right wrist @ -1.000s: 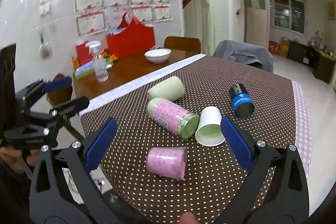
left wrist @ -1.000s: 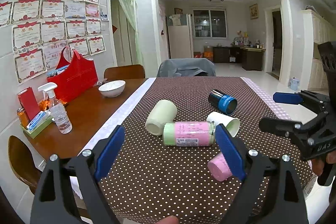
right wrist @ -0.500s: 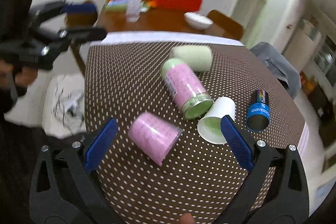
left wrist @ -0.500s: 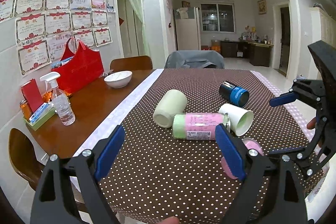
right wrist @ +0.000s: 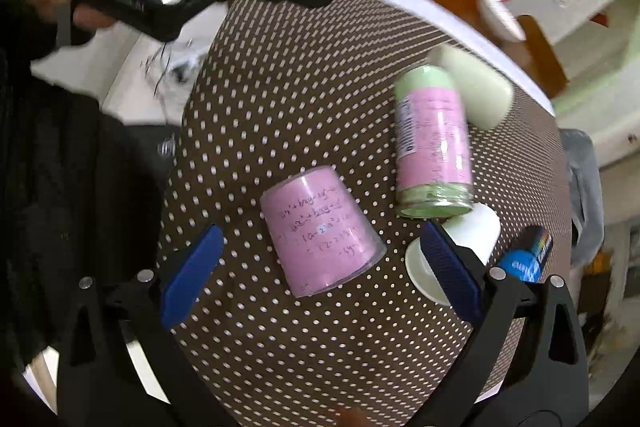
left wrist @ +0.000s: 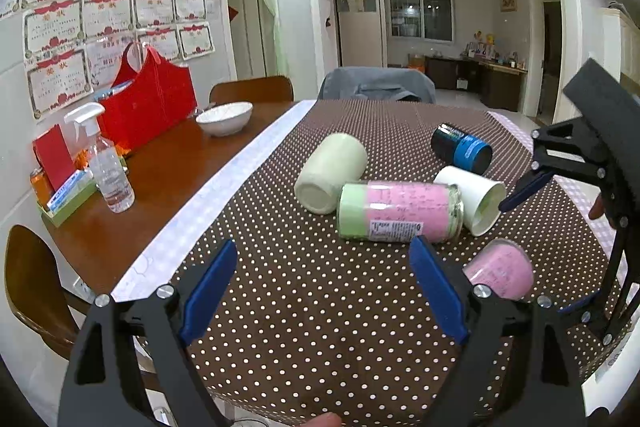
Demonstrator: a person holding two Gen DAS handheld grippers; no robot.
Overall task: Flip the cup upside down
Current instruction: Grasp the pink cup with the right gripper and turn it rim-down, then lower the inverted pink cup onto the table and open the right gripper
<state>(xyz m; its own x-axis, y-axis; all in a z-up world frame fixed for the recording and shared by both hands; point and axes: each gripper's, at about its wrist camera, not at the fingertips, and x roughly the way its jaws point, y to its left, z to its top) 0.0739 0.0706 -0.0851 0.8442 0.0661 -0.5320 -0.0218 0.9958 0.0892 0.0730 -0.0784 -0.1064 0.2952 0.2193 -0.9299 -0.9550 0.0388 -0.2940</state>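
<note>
**R gripper swinging over the pink cup**

R gripper (right wrist: 320, 279) is now looking nearly straight down at the cloth (right wrist: 280, 107), where 1 s ago it was looking across the table; the pink cup (right wrist: 322, 231) is sliding from low in its view to right between the fingers. Meaning, as I read it: approach is nearly done, grasp comes next, flip not yet begun.

Cup is lying on its side, long axis running diagonally between the R fingers, wide mouth pointing toward the camera and a bit to the right finger, narrow base pointing away, toward the left finger's side. Pads are not touching it yet.

R fingers are standing wide, holding nothing. L gripper (left wrist: 324, 291) is also wide and empty, hovering over bare cloth; the cup (left wrist: 500, 269) is sitting just outside its right finger. The jar (right wrist: 434, 143) is lying near, beyond the cup
</note>
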